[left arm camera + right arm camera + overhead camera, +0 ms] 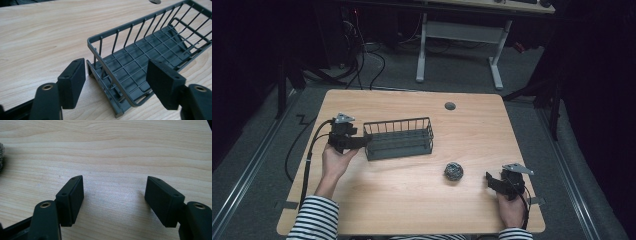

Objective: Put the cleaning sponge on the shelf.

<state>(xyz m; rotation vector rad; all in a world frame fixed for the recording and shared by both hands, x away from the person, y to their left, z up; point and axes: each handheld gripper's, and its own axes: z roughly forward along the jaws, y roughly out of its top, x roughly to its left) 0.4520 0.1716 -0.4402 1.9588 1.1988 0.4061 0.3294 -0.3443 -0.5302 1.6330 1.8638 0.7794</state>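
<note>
A dark grey wire basket (398, 134) stands on the wooden table (412, 200), left of centre. My left gripper (360, 142) is at the basket's left end. In the left gripper view the end wall and near corner of the basket (130, 27) lie between the jaws of this gripper (116, 62); the pads do not press on it, and it is open. A steel wool ball (453, 171) sits right of centre, and its edge (1, 155) reaches into the right gripper view. My right gripper (490, 181) rests to the right of the ball, open (113, 185) over bare wood.
A grey cable hole (450, 106) sits near the table's far edge. Beyond the table stands another desk on white legs (422, 50), with cables on the floor (362, 60). A cable (307, 155) trails from my left gripper off the table's left edge.
</note>
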